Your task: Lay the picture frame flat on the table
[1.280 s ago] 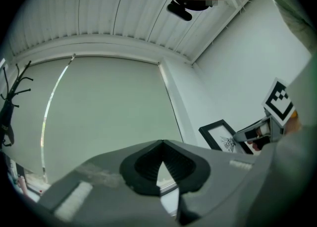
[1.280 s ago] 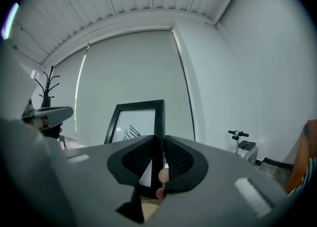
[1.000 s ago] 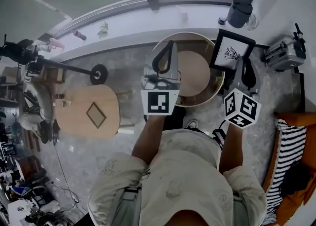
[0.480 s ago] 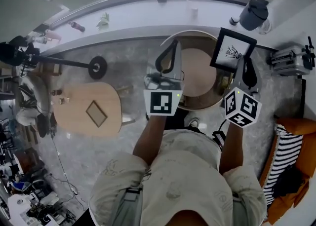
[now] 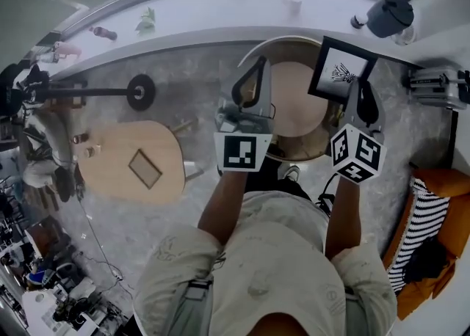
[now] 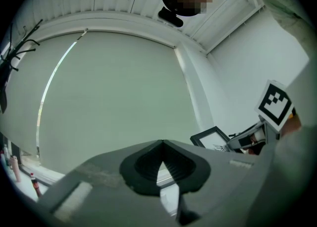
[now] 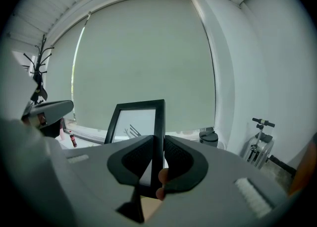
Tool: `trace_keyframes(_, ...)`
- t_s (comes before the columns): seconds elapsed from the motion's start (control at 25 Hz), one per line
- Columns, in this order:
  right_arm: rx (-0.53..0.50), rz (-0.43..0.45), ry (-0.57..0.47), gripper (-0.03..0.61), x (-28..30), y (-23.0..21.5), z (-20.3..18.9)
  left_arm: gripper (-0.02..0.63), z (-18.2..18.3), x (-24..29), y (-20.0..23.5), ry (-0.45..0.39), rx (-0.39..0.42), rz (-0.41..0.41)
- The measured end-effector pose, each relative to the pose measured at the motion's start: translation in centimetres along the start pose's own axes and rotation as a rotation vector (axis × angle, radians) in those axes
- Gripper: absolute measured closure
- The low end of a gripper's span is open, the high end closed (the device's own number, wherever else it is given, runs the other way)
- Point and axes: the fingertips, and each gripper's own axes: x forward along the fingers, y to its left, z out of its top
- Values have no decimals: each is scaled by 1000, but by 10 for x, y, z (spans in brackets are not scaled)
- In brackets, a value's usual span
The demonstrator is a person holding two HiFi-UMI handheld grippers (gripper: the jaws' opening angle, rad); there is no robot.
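A black picture frame (image 5: 339, 70) with a white print stands upright over the right rim of the round wooden table (image 5: 294, 118). My right gripper (image 5: 361, 94) is shut on the frame's right edge. In the right gripper view the frame (image 7: 136, 124) rises between the pads, which press on its side bar, with the right gripper (image 7: 158, 139) below it. My left gripper (image 5: 257, 64) hovers over the table's left side, shut and empty. In the left gripper view its pads meet at the left gripper (image 6: 162, 144) tip, with the frame (image 6: 210, 138) off to the right.
A white window ledge (image 5: 191, 26) curves behind the table, with a grey jug (image 5: 389, 12) at its right end. A low wooden stool (image 5: 132, 162) stands to the left near a black stand (image 5: 139, 92). An orange sofa with a striped cushion (image 5: 426, 232) is at the right.
The right gripper has carried the frame slightly left, further over the table, with the grip unchanged. The left gripper has barely moved. The head view has shifted a little.
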Motion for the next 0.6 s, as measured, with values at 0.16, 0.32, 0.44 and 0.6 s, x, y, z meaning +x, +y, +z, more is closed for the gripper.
trace_keyframes(0.16,1,1,48,508,24,12,-20,611,-20,10,12,18,1,-10)
trace_keyframes(0.32,3,5,93,508,45,24,-39,611,-41,17,25,40,-10,-11)
trace_keyframes(0.44,24,12,136,508,61,29,-57,611,-51,22,28,21,-19,-27)
trace_keyframes(0.6,47,23,201,508,78,32,-88,611,-64,26,27,2,-29,-39)
